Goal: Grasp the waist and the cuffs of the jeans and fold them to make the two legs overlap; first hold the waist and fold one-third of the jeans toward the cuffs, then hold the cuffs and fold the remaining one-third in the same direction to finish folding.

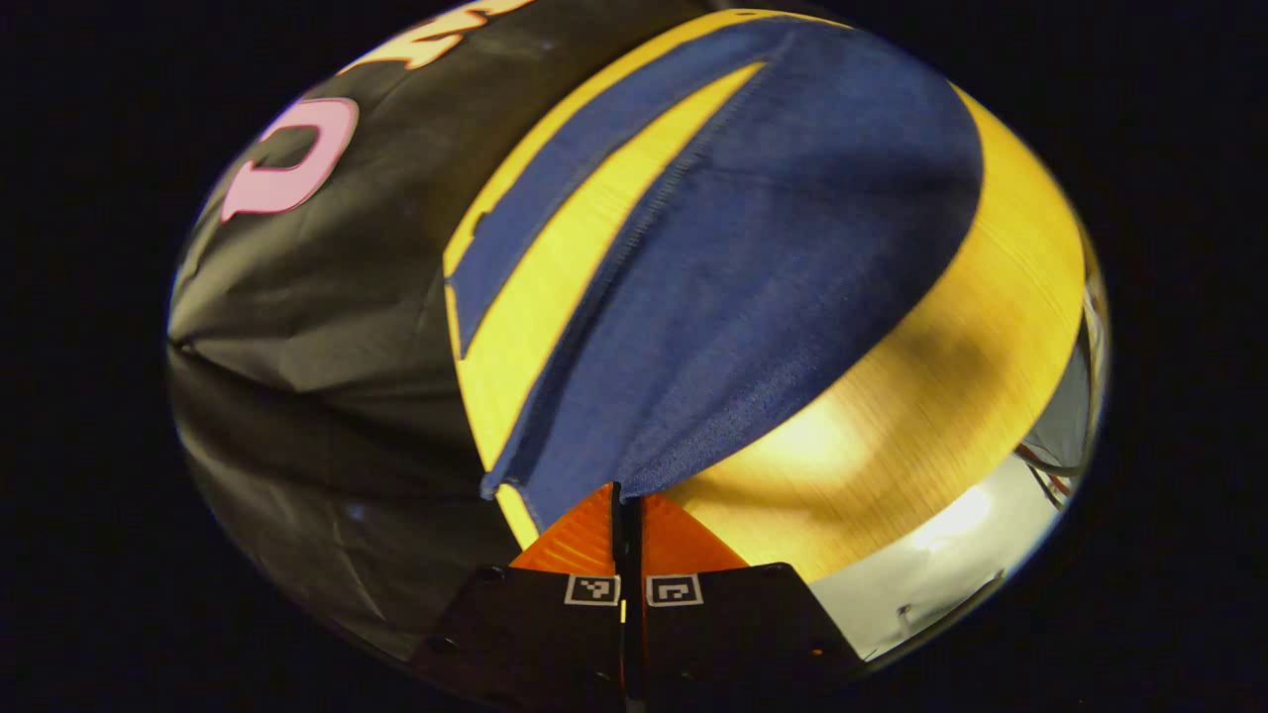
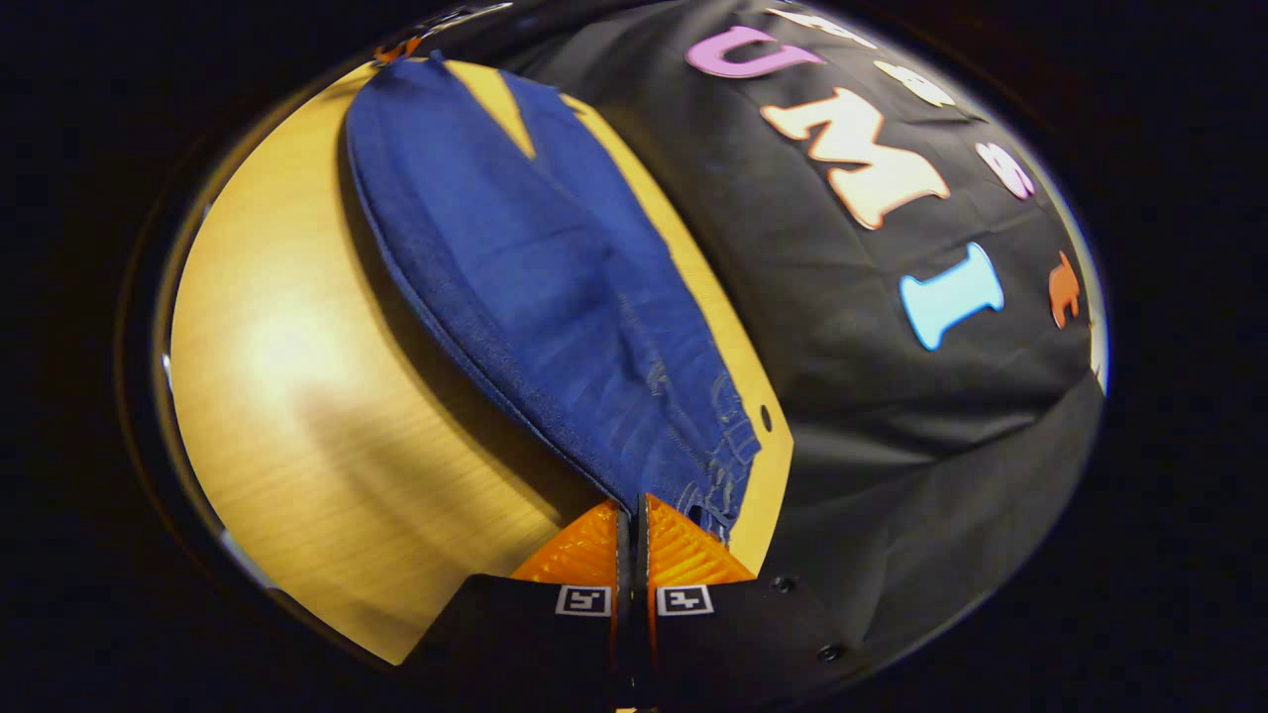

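Pinching the jeans (image 1: 753,257) at opposite ends, left claw (image 1: 626,515) cuff, right claw (image 2: 627,520) waist (both pressed together), legs running lengthwise along table (image 2: 297,396).

No readable words, brands or numbers stood on anything on the table. The only signs were small square black-and-white coded markers, two on the left gripper (image 1: 628,505) and two on the right gripper (image 2: 628,510), carrying patterns, not letters.
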The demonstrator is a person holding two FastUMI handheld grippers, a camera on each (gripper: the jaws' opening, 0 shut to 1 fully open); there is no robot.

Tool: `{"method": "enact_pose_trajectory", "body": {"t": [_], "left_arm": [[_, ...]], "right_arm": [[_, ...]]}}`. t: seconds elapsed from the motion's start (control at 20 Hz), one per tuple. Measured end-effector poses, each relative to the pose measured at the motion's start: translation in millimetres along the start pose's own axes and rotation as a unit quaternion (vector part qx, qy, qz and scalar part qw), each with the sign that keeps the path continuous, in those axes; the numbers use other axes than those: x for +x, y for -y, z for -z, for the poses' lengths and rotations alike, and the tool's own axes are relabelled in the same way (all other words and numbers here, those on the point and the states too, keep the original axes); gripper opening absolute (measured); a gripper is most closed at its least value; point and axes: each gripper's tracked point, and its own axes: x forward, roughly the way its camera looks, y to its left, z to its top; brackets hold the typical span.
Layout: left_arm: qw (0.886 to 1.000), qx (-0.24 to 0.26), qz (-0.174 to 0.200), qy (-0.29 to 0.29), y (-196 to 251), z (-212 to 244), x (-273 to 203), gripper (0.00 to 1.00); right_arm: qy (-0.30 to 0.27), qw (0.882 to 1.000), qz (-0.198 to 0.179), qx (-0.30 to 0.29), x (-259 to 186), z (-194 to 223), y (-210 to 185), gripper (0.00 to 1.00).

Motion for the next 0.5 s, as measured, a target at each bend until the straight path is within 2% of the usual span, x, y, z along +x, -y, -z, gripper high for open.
{"method": "enact_pose_trajectory", "body": {"t": [0.15,0.3,0.5], "left_arm": [[0.999,-0.048,-0.015,0.008,-33,-34,-17,0.0],[0.997,-0.074,-0.027,0.025,-57,-60,-33,0.0],[0.991,-0.119,-0.033,0.053,-90,-104,-51,0.0]], "right_arm": [[0.015,0.995,0.059,0.077,2,-28,50,0.02],[0.026,0.981,0.108,0.159,23,-64,95,0.02],[0.023,0.976,0.134,0.167,54,-92,123,0.02]]}}
